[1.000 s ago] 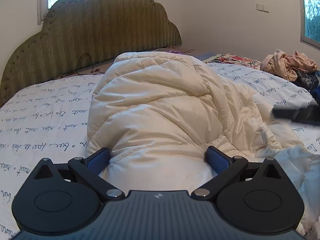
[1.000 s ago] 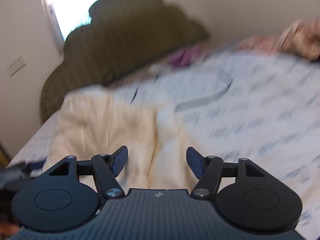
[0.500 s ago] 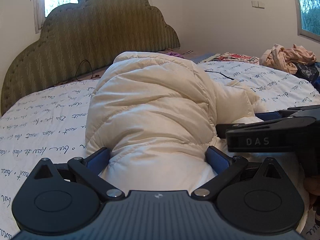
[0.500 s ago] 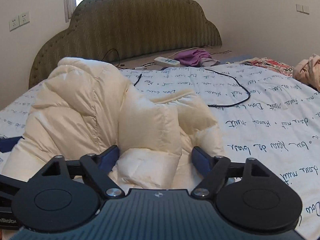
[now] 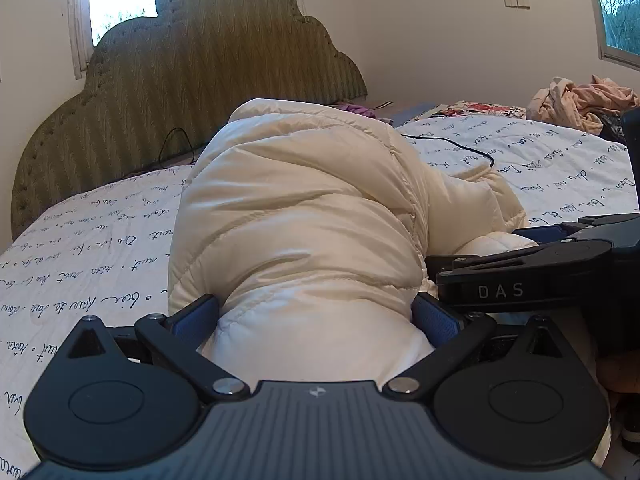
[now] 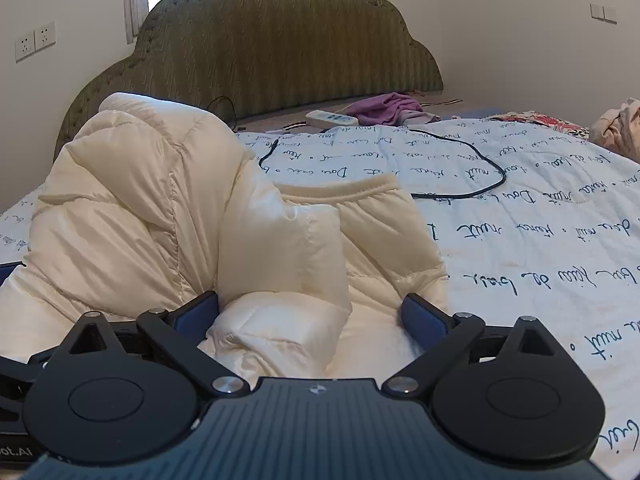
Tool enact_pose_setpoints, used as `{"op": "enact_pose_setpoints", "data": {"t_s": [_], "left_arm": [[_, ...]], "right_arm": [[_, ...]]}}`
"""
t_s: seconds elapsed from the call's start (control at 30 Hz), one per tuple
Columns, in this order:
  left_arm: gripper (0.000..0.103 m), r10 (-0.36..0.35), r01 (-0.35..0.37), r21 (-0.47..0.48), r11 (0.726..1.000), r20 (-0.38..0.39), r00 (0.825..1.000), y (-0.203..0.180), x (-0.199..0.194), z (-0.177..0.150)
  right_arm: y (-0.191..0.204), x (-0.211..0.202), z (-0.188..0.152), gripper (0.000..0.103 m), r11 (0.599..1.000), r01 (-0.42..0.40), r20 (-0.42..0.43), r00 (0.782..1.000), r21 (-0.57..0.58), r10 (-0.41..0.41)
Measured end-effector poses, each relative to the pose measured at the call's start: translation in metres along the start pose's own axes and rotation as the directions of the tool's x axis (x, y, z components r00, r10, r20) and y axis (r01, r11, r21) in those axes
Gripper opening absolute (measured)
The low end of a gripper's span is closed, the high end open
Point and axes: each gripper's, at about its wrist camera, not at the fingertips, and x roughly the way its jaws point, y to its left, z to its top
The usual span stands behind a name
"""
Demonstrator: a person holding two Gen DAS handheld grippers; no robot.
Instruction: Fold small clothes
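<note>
Left wrist view: cream puffer jacket (image 5: pixel 304 216) bunched in a tall mound on the bed sheet (image 5: pixel 80 248), white w/ black script print. Left gripper (image 5: pixel 316 316) has its jaws wide, both blue pads pressed into the jacket's lower edge, fabric bulging between them, so it's holding the jacket. Right gripper (image 5: pixel 528 256) comes in from the right edge, side-on, just beside the jacket's right side. Green padded headboard (image 5: pixel 192 80) behind; pile of pinkish clothes (image 5: pixel 580 104) far right on the bed; black cable (image 5: pixel 460 146) across the sheet.

Right wrist view: right gripper (image 6: pixel 312 312) jaws wide, have just been opening. A folded sleeve of the jacket (image 6: pixel 168 216) lies between the pads; can't tell if the pads press on it, looks loose. Purple garment (image 6: pixel 384 108) and white power strip (image 6: pixel 332 119) near the headboard (image 6: pixel 280 52).
</note>
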Motion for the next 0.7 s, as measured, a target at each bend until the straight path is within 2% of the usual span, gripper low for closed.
{"op": "enact_pose_setpoints", "data": {"t_s": [0.47, 0.7], "left_arm": [[0.103, 0.019, -0.019, 0.003, 1.000, 0.035, 0.999, -0.0031, -0.0021, -0.0046], [0.103, 0.015, -0.015, 0.004, 1.000, 0.032, 0.999, -0.0005, -0.0019, -0.0051]], "right_arm": [[0.0027, -0.0086, -0.0065, 0.101, 0.999, 0.049, 0.063, 0.997, 0.000, -0.049], [0.0038, -0.0079, -0.0027, 0.102, 0.999, 0.048, 0.037, 0.998, -0.002, -0.048]]}}
